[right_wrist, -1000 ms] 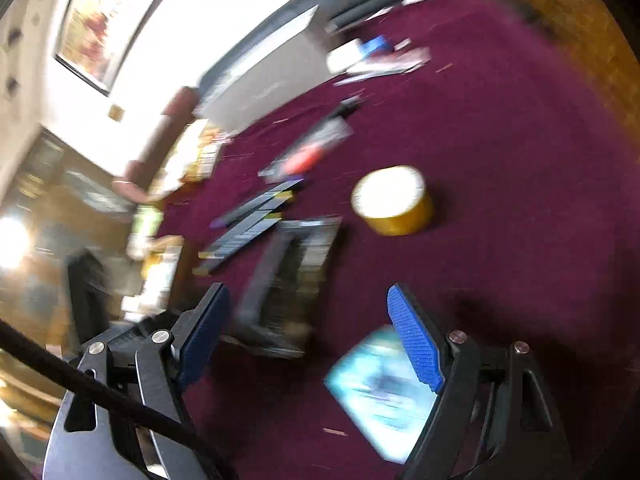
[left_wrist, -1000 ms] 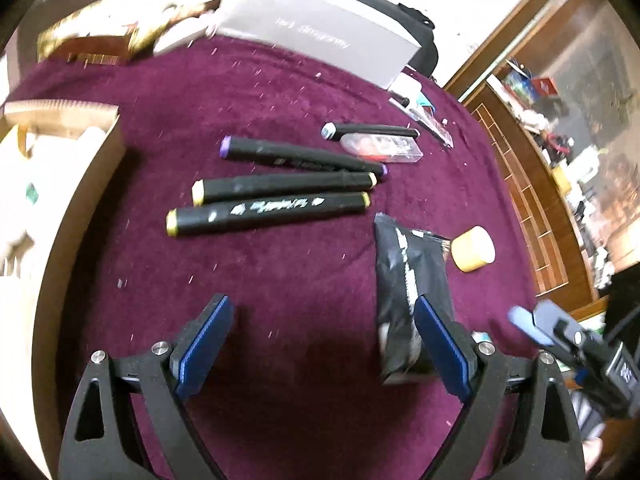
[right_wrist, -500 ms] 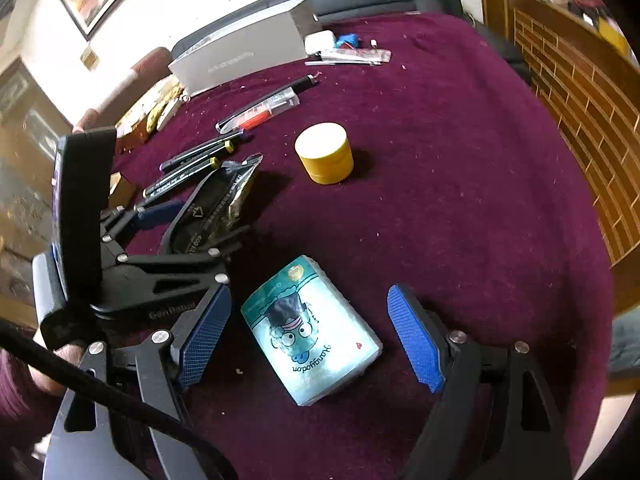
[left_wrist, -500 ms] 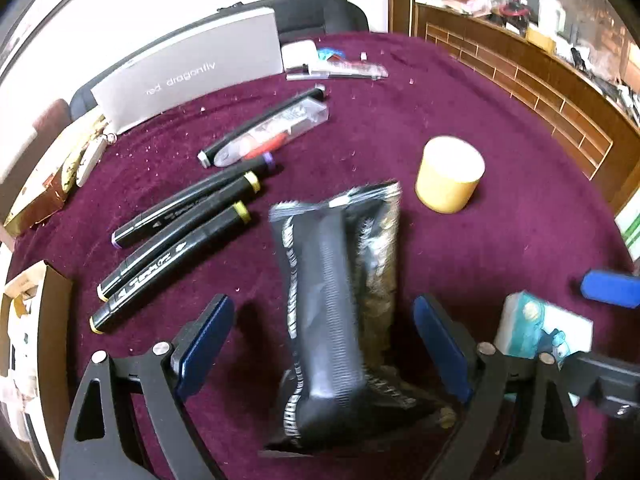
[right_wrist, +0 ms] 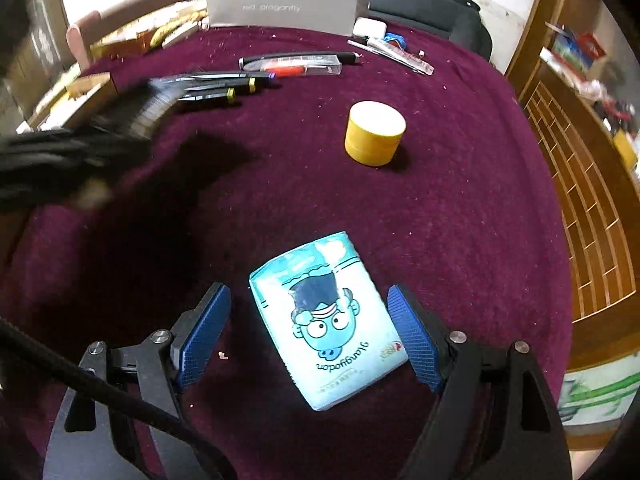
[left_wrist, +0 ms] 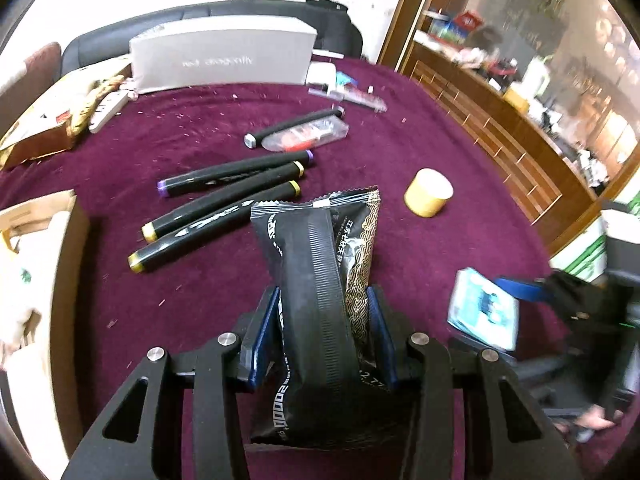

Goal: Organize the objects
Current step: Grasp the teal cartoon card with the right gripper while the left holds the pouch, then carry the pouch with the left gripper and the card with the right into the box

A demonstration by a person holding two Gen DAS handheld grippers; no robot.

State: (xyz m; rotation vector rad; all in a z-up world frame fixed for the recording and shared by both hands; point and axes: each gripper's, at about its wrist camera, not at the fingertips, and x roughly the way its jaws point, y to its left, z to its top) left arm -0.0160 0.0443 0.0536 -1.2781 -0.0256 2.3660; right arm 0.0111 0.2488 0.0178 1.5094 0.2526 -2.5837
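My left gripper (left_wrist: pixel 322 334) is shut on a black snack packet (left_wrist: pixel 320 280) with gold pattern and holds it upright over the purple cloth. My right gripper (right_wrist: pixel 308 336) is open, its jaws either side of a light blue tissue pack (right_wrist: pixel 330 320) with a cartoon face, lying flat on the cloth. That pack also shows in the left wrist view (left_wrist: pixel 482 304). In the right wrist view the left gripper with the packet (right_wrist: pixel 120 116) is a dark blur at the left.
Three black markers (left_wrist: pixel 224 204), a capped pen with a clear case (left_wrist: pixel 304 136) and a yellow round tub (right_wrist: pixel 376 134) lie on the cloth. A grey box (right_wrist: pixel 288 8) stands at the back. A paper bag (left_wrist: pixel 36 280) stands left. The table edge and wooden cabinets are at the right.
My left gripper has closed on the black packet and lifted it. My right gripper has come down around the blue tissue pack.
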